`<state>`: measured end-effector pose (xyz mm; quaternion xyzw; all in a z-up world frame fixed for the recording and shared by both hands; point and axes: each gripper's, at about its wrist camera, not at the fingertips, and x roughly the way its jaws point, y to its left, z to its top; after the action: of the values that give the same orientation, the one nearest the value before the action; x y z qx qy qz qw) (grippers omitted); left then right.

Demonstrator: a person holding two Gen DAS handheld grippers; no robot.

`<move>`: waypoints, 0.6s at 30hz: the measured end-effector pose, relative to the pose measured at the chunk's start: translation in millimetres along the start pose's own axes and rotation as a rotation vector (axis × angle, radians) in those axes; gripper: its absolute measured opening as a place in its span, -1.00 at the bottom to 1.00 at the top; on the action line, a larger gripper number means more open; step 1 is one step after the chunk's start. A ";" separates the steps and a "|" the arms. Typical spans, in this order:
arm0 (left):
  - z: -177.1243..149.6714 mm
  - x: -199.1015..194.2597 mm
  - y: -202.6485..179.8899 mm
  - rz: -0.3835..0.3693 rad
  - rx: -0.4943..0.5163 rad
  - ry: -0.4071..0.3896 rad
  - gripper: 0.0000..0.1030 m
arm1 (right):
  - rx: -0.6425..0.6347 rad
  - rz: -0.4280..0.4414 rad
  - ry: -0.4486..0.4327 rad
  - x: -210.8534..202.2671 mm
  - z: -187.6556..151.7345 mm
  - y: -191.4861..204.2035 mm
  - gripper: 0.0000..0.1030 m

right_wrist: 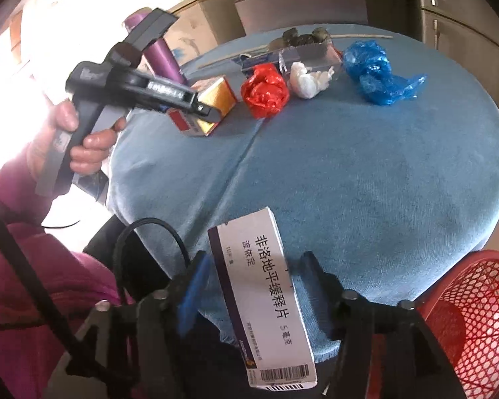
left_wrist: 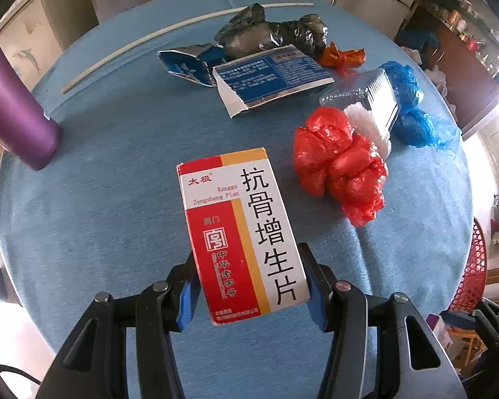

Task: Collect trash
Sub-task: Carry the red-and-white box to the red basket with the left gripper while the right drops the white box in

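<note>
My left gripper point(left_wrist: 249, 282) is shut on a red, yellow and white medicine box point(left_wrist: 239, 229), held just above the blue round table point(left_wrist: 116, 183). The right wrist view shows that gripper point(right_wrist: 206, 113) and its box point(right_wrist: 213, 103) at the table's left. My right gripper point(right_wrist: 252, 296) grips a white and purple medicine box point(right_wrist: 259, 299) over the table's near edge, beside a red mesh basket point(right_wrist: 475, 326). Other trash lies on the table: a red bag point(left_wrist: 339, 163), a white wad point(left_wrist: 369, 123), a clear plastic tray point(left_wrist: 366, 96), a blue bag point(left_wrist: 412, 106), a torn blue carton point(left_wrist: 266, 79), a grey bag point(left_wrist: 272, 33).
A purple bottle point(left_wrist: 13, 113) stands at the table's left edge. A thin white stick point(left_wrist: 169, 36) lies along the far side. An orange wrapper point(left_wrist: 342, 56) sits behind the carton. Cabinets and shelves stand beyond the table.
</note>
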<state>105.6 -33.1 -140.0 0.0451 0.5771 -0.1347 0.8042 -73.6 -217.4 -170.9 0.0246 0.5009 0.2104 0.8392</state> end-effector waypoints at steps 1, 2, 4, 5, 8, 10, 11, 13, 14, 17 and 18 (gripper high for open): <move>-1.3 0.1 -0.9 0.002 0.000 -0.002 0.08 | 0.000 -0.004 -0.001 -0.3 -0.2 1.1 0.22; -2.0 0.3 -0.8 0.003 -0.001 -0.003 0.08 | -0.006 -0.013 0.001 -0.3 -0.4 3.5 0.22; -4.3 1.6 -1.1 0.003 -0.003 -0.006 0.08 | -0.022 -0.017 0.014 -0.4 -0.2 9.1 0.22; -4.8 1.7 -0.6 0.002 -0.004 -0.008 0.08 | -0.032 -0.021 0.021 -0.1 -0.7 12.4 0.22; -7.1 1.0 -4.1 0.007 -0.006 -0.018 0.08 | -0.087 -0.086 0.026 3.2 -1.6 23.8 0.22; -11.8 -6.3 -2.2 0.010 -0.006 -0.025 0.08 | -0.117 -0.116 0.020 3.9 -4.0 29.7 0.19; -13.0 -7.1 -1.9 0.011 -0.005 -0.029 0.08 | -0.132 -0.127 0.017 4.7 -4.4 32.7 0.03; -16.4 -8.9 -3.3 0.012 0.003 -0.041 0.08 | -0.147 -0.131 0.012 4.4 -5.5 37.0 0.00; -18.4 -11.1 -4.0 0.012 0.011 -0.048 0.08 | -0.144 -0.126 0.012 4.0 -5.3 37.6 -0.01; -23.6 -21.1 -4.8 0.004 0.027 -0.071 0.07 | -0.110 -0.104 -0.025 -1.8 -3.6 34.5 -0.02; -23.7 -23.3 -6.2 0.001 0.031 -0.078 0.07 | -0.086 -0.094 -0.045 -6.6 -2.3 31.6 -0.02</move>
<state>75.3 -29.8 -125.4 0.0524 0.5432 -0.1448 0.8254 -88.7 -191.5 -158.6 -0.0302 0.4728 0.1916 0.8595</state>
